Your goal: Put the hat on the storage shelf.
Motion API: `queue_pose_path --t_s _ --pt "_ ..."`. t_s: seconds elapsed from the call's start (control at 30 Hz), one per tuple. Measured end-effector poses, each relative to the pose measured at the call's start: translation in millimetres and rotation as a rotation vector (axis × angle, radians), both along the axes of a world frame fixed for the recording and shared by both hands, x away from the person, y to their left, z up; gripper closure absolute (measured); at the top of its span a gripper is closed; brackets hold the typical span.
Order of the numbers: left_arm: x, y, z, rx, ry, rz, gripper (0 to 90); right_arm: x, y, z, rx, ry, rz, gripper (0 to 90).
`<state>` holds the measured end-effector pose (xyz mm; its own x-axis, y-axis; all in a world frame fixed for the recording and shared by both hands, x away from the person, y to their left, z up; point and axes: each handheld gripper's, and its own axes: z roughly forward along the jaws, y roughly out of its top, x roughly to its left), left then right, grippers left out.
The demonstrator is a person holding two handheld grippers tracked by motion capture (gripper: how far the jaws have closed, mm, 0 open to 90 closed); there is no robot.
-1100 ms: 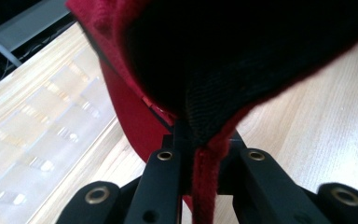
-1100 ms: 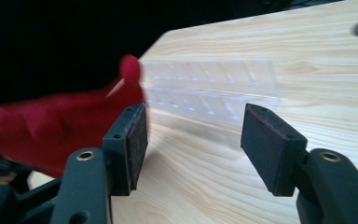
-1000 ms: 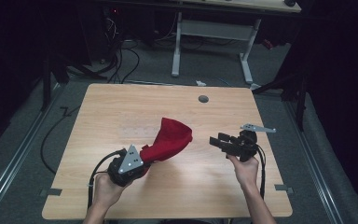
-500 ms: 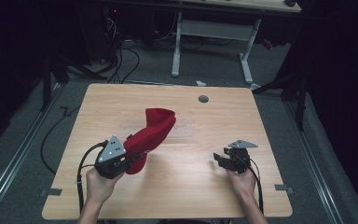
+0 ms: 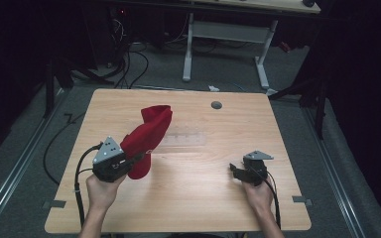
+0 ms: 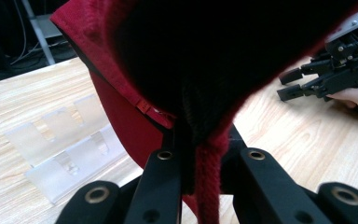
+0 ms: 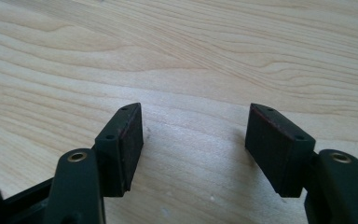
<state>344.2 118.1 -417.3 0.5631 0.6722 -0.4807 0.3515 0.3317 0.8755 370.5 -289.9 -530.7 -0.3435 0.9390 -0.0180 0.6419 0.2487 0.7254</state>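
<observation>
Step in hand: the left tool [image 5: 138, 159] lifts the red knitted cloth hat [image 5: 146, 135] off the pale wooden desk [image 5: 198, 198], at its near left.
Left tool: pressed together, pinching the hat's lower hem.
Right tool [image 5: 237, 170]: spread wide with nothing between its jaws, low over the desk at the near right.
Hat axis: long axis slants from the pinched near end up and away, its free end pointing far and slightly right.
Next move: probably carrying the hat to the clear plastic stand [image 5: 182, 142] just right of it, which would call for the right tool's help to open it.
</observation>
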Motion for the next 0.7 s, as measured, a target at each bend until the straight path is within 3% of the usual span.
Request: queue_pose_path --t_s 0.07,0.23,0.5,0.7 --pt "2.3 4.2 4.5 -0.030 0.008 0.009 83.2 0.0 0.1 0.0 0.000 0.000 -0.002 36.6" --pt "5.7 10.9 12.1 -0.032 -0.010 0.025 83.2 -0.7 0.3 -0.1 -0.001 0.000 -0.005 36.4" --pt "16.8 26.3 24.8 -0.083 -0.033 0.068 83.2 -1.4 0.6 -0.1 -0.001 0.000 -0.005 36.0" --pt "27.2 28.5 31.0 -0.093 -0.058 0.088 83.2 -1.4 0.6 -0.1 -0.001 0.000 -0.003 35.7"
